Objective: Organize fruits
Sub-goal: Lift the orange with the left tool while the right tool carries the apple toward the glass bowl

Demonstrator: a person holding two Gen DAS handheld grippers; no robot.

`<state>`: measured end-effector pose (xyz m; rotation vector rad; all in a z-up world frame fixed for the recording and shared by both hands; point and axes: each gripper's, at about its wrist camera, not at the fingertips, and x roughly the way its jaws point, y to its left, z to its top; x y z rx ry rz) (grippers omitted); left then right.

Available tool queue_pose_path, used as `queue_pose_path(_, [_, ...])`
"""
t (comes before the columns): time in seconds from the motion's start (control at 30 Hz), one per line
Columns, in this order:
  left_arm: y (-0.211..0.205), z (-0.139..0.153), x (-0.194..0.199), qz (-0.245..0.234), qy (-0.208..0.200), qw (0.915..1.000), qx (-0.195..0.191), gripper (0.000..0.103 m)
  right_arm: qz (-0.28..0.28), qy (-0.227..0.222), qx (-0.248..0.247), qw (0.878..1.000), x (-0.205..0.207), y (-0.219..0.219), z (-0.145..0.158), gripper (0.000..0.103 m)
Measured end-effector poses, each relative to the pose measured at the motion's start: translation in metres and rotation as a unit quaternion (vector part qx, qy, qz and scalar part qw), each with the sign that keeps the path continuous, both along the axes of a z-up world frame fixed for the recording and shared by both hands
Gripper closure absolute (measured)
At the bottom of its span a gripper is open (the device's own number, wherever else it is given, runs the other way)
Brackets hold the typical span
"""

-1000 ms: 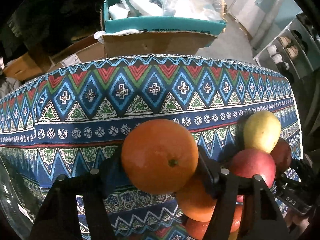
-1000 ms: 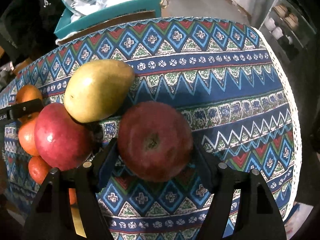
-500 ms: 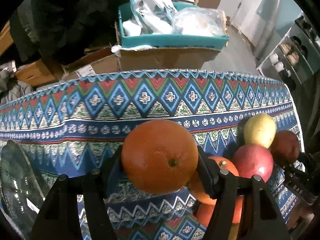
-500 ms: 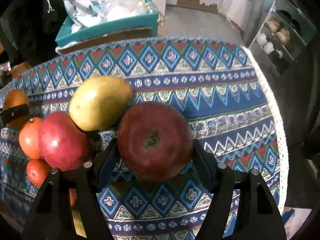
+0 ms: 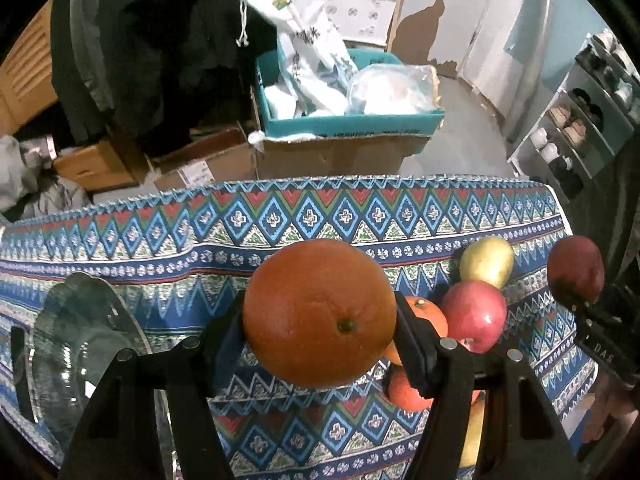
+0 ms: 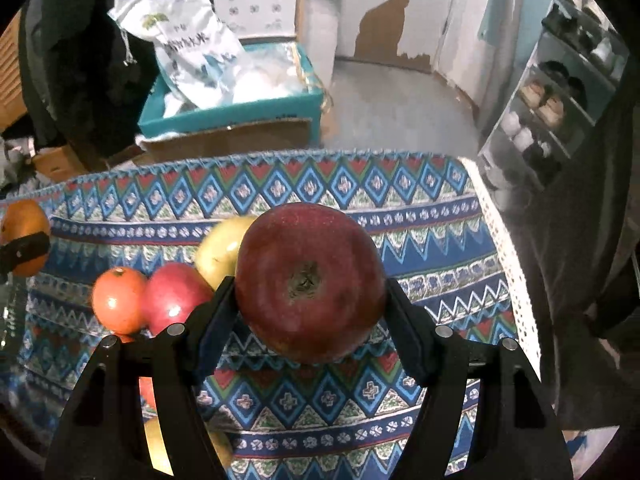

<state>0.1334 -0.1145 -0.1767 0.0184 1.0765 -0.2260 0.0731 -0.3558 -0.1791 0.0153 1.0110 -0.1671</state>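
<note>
- The left gripper grasps an orange between its two black fingers, at the centre of the left wrist view; the jaws are clenched on both sides of the fruit, and its navel faces the camera.
- The right gripper grasps a dark red apple the same way, at the centre of the right wrist view, with the apple's calyx end facing the camera.
- Both held fruits are lifted clear of the patterned tablecloth, which fills the lower half of each view.
- In the left wrist view a pile of fruit lies on the cloth at lower right: a yellow pear, a pink-red apple just below and touching it, and a smaller orange partly hidden behind the right finger. Another orange fruit shows below that finger.
- The dark red apple and right gripper appear at the far right edge of the left wrist view, above the cloth.
- A clear glass bowl sits at the lower left of the left wrist view, on the cloth.
- In the right wrist view the same pile lies left of centre; the held orange and part of the left gripper sit at the far left edge.
- Beyond the table, at the top centre of both views, a teal box holds white bags and rests on a cardboard box.
- A shelf rack stands at the upper right.
</note>
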Motion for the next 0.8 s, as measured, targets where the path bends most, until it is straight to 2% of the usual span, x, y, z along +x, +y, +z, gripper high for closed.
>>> queue_pose_path(0.3, [0.005,0.036,-0.028,-0.003,-0.044,0.9990,0.005,0.034,0.010,-0.037,-0.003,0.999,-0.013,0.012,0.032,0.031])
queue_pose_path(0.8, [0.018,0.074,-0.060,0.006,-0.091,0.9957,0.010,0.034,0.038,-0.095,-0.010,0.995,-0.035,0.036,0.086,0.031])
